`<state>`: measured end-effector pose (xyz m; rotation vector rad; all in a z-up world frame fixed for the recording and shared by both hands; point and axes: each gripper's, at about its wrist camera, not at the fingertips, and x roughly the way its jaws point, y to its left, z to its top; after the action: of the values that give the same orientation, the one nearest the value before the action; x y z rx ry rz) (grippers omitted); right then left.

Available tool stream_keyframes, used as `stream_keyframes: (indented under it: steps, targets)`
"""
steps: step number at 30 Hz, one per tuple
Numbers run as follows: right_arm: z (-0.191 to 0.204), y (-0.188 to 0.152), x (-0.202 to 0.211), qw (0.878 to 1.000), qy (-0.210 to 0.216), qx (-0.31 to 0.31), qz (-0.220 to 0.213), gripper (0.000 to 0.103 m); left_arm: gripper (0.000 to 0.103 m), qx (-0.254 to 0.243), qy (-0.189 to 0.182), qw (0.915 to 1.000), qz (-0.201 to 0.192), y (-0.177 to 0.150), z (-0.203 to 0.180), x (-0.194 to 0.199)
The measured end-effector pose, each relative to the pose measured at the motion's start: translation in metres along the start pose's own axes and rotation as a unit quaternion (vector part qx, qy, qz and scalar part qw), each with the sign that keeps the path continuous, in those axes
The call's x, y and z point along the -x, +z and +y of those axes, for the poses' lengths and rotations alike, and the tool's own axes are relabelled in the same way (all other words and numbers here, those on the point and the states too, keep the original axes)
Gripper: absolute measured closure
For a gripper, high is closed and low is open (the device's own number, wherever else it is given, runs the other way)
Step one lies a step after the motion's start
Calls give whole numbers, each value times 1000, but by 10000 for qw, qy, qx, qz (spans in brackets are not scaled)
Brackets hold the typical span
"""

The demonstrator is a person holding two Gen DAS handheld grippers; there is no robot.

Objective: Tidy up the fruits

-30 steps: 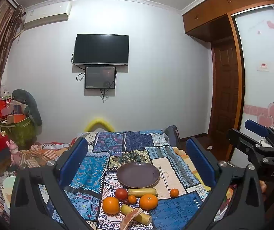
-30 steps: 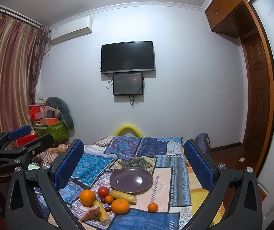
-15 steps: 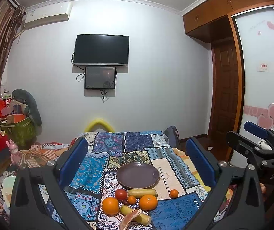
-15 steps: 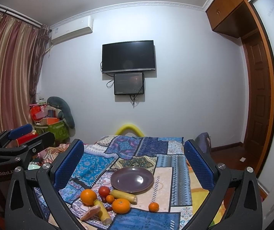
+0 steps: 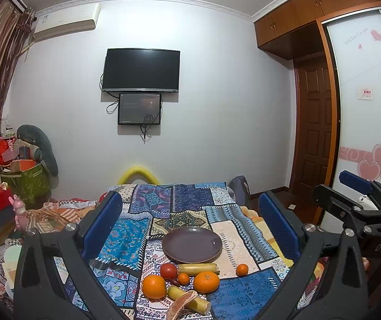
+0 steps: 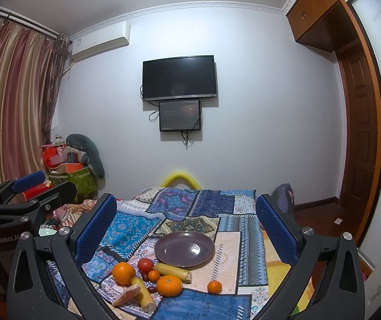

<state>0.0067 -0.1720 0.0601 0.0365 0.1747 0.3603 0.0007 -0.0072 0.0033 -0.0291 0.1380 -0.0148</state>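
The fruits sit in a small bunch on the bed point(image 5: 126, 242), near its front edge, on a patchwork blanket point(image 5: 190, 200) that covers it. The biggest thing there is a dark plate point(image 5: 192, 244), lying flat and bare toward the middle of the bed, just behind the fruit; it looks like the spot where the fruit should go, so nothing has been sorted yet. Two big oranges lie in front of it, one to the left point(image 5: 154, 286) and one to the right point(image 5: 206, 282). A pale yellow stick of fruit point(image 5: 198, 267) lies right along the plate's front rim, and another point(image 5: 189, 300) lies nearer the front edge with a pinkish slice point(image 5: 181, 305) on top of it. A red tomato point(image 5: 168, 271) sits by the left orange. One tiny orange point(image 5: 183, 278) is in the middle of the bunch, and another point(image 5: 242, 269) sits alone to the right. The left gripper point(image 5: 190, 224) and the right gripper point(image 6: 186, 220) both hang above the bed, fingers spread wide, holding nothing, likely ready to pick a first fruit.
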Motion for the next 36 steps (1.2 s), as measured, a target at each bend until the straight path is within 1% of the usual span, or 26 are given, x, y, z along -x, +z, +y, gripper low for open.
stream_keyframes:
  steps: [15,25,31,36]
  targets:
    - [0,-3,-3,10000,13,-1,30,0,0,20,16,10000,41,-2,3,-2]
    - [-2,-14,-20,9996,35,-16,268,0,0,60,114,9996,238,-17,17,-22]
    - [-10,-26,-45,9980,63,-149,613,0,0,139,242,9980,574,-33,36,-51]
    - [-24,-41,-72,9940,322,-342,983,0,0,302,410,9927,1090,-54,59,-85]
